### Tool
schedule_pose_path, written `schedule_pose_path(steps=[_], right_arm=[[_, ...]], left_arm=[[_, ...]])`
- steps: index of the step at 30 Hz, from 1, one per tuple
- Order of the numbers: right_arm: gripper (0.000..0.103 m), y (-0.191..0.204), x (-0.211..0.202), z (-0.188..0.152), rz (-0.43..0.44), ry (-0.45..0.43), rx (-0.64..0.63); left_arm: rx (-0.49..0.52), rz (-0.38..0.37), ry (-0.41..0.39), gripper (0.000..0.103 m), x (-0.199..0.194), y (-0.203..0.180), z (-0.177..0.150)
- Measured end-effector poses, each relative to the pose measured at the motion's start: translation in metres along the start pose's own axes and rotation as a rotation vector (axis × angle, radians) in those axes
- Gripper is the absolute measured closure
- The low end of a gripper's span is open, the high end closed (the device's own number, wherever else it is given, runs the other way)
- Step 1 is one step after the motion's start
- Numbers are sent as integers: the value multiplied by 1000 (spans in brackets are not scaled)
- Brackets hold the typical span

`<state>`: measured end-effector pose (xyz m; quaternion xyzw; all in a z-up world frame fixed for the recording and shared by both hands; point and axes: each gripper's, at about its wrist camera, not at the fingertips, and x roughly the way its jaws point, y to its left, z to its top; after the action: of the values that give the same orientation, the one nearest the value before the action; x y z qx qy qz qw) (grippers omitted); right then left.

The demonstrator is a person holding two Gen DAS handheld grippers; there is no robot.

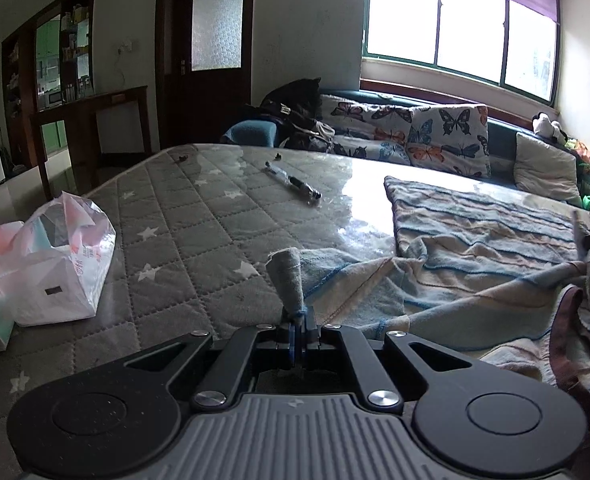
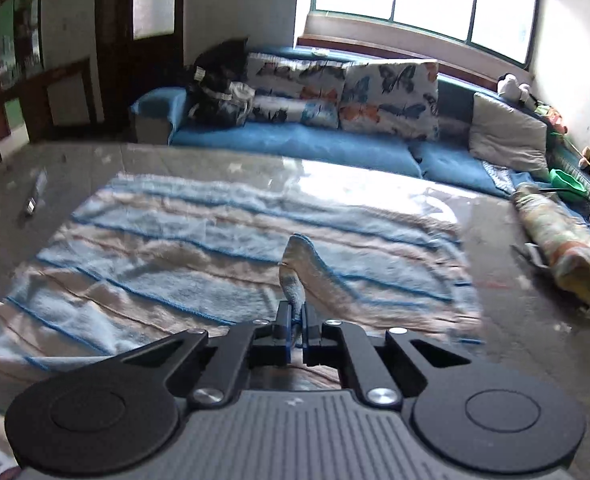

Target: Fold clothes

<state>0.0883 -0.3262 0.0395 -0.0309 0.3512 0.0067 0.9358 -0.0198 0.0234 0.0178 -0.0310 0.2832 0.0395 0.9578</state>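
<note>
- My left claw (image 1: 298, 326) is clenched on a corner of the towel (image 1: 475, 240); the pinched bit stands up as a small roll just above my fingertips, low in the middle of the left view.
- My right claw (image 2: 294, 322) is clenched on another corner of the same towel (image 2: 223, 232), and that corner pokes up between the jaws in the middle of the right view.
- The towel is striped blue and beige. Its far part lies flat on the worktop (image 1: 199, 216); the near part is lifted and rumpled toward both claws.
- The worktop has a grey quilted cover with white stars under a glossy clear sheet.
- A white plastic bag (image 1: 61, 256) sits at the left edge of the left view, mouth open; I cannot tell what is in it.
- A pen (image 1: 293, 180) lies on the worktop in the upper middle of the left view, well apart from the towel.
- A rolled cloth (image 2: 559, 248) lies at the right edge of the right view.
- Beyond, a blue sofa (image 2: 295, 144) carries butterfly cushions (image 2: 391, 96).
</note>
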Motion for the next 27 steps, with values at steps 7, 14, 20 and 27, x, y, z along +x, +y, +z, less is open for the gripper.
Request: schedule_pose_path(steps=[7, 14, 20, 27], right_arm=[[99, -48, -85, -17, -25, -121, 86], [99, -105, -152, -65, -91, -161, 205], [99, -138, -170, -123, -97, -98, 341], [97, -162, -147, -175, -92, 38, 470]], left_arm=[[-11, -6, -23, 100, -19, 1, 1], [-13, -7, -17, 100, -37, 5, -3], [4, -2, 16, 100, -48, 9, -12], [30, 3, 67, 95, -47, 14, -17]])
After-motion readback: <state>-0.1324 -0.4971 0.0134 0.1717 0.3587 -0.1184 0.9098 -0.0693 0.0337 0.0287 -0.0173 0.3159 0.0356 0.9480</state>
